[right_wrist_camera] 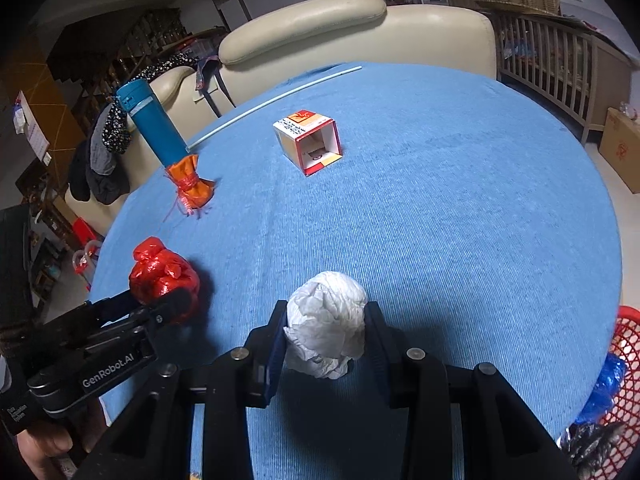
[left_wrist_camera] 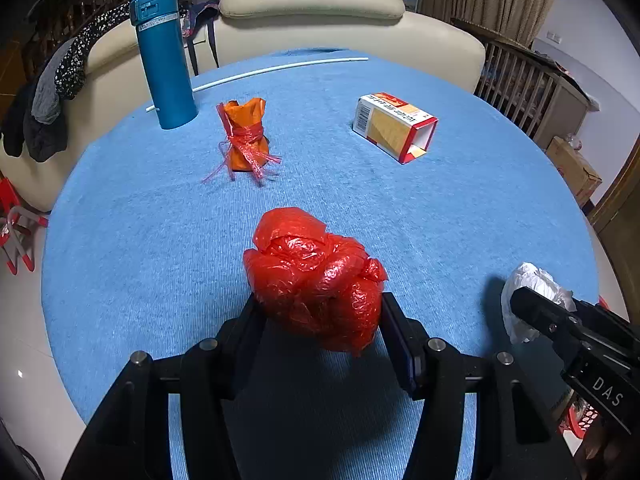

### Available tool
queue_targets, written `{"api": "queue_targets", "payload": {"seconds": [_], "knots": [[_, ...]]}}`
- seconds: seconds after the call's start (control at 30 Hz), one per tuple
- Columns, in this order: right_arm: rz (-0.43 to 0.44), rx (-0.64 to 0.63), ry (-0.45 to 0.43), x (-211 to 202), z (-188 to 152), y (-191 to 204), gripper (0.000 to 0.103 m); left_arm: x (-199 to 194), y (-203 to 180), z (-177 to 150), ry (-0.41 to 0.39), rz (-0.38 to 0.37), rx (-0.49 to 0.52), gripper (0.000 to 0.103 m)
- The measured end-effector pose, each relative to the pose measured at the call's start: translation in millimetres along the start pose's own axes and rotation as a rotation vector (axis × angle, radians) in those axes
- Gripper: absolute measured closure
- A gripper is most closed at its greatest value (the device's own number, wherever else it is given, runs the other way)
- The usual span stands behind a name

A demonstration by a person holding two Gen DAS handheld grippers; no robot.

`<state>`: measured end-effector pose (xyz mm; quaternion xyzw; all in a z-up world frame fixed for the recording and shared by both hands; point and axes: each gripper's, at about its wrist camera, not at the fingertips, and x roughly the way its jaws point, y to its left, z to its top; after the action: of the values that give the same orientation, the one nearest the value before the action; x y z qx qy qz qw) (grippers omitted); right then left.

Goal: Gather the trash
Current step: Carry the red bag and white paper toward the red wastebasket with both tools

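The left tool (left_wrist_camera: 320, 316) is clamped on a crumpled red plastic bag (left_wrist_camera: 316, 276) above the blue cloth counter (left_wrist_camera: 440, 208). The right tool (right_wrist_camera: 326, 336) pinches a wadded white paper ball (right_wrist_camera: 328, 320). At four o'clock of it, a red mesh basket (right_wrist_camera: 624, 344) holds blue and dark scraps. An open orange-and-white carton (right_wrist_camera: 310, 142) lies at twelve.

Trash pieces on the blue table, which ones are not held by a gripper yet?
The orange bundle tied with red strips and the open carton lying on its side; the red bag and white paper wad are each clamped.
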<state>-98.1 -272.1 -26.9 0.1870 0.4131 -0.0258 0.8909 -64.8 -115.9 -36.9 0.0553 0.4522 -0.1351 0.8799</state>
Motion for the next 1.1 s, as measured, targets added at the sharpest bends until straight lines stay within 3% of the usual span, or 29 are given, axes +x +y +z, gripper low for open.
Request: {"api": "queue_targets", "payload": {"seconds": [1.1], "knots": [[-0.017, 0.103, -0.066, -45.1, -27.8, -35.7, 0.063, -23.8, -42.2, -18.5, -0.034, -0.035, 0.1, 0.044]]}}
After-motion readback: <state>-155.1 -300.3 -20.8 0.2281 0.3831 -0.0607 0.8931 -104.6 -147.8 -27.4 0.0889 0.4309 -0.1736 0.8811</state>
